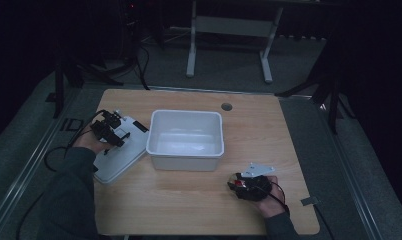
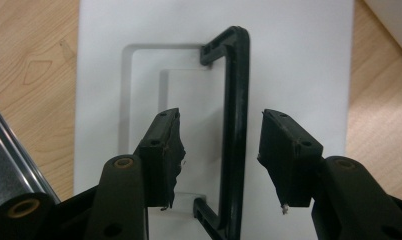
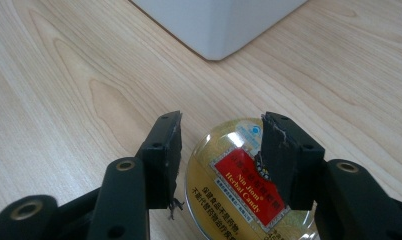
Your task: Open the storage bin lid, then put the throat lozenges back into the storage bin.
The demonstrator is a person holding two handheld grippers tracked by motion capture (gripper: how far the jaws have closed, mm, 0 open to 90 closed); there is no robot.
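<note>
My left gripper (image 2: 220, 145) hangs open astride the black handle (image 2: 236, 125) of the white lid (image 2: 299, 60) lying beside the bin (image 1: 185, 137). My right gripper (image 3: 221, 150) is open over the candy tin (image 3: 234, 190); one jaw overlaps its top, so closing could skid it away.

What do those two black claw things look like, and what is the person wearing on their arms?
Both grippers, left and right, are black, each with two blocky jaws with worn, ragged pads and brass-coloured pins. A black cable trails from each. The right one carries a grey three-cornered plate. The person's sleeves are dark grey.
</note>
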